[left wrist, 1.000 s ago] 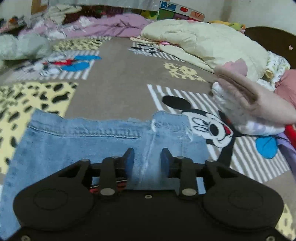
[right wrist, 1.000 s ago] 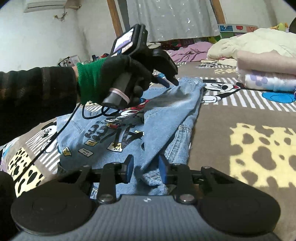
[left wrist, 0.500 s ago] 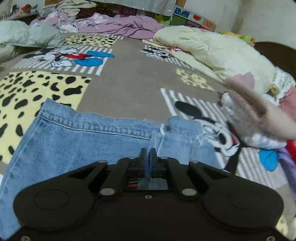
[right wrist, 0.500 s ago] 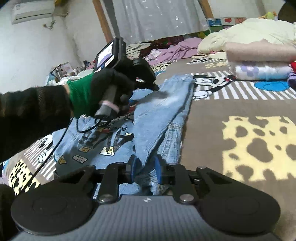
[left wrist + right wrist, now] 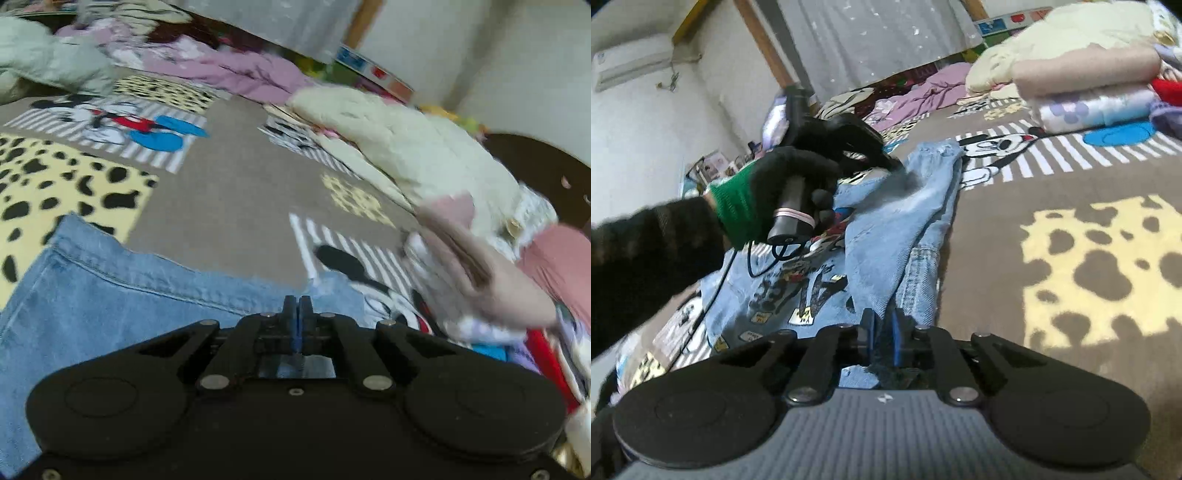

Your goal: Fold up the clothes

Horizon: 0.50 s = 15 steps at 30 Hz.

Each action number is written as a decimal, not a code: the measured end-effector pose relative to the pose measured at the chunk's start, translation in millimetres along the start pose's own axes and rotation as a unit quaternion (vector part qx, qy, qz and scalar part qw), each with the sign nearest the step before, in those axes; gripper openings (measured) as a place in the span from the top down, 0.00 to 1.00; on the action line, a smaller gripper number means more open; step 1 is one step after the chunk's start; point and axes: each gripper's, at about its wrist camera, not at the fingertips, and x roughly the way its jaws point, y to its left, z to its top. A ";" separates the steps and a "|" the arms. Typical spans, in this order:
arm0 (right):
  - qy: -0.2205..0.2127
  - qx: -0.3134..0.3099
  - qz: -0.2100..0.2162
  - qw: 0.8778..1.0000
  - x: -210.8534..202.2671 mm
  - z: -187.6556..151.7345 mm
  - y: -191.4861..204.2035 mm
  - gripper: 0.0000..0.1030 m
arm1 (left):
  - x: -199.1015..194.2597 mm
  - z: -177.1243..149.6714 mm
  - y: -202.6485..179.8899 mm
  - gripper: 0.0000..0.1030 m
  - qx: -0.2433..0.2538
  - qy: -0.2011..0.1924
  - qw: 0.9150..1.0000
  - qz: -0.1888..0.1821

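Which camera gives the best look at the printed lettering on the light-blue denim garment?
The right wrist view: the light-blue denim garment lies spread across the blanket, with its dark printed lettering and small patches facing the camera. The left wrist view shows only plain denim and a stitched seam, no print.

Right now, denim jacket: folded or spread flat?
Partly folded: denim jacket lies on the blanket, one sleeve panel laid over its printed back.

Jeans [image 5: 908,206] flat on blanket [image 5: 1052,206]; folded stack [image 5: 1097,85] beyond, right; quilt [image 5: 406,147] behind stack.
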 end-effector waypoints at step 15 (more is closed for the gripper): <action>0.006 0.050 0.003 0.999 1.4 2.9 -13.7 0.87 | -24.4 -10.4 -58.1 0.81 0.142 0.056 0.987 -0.044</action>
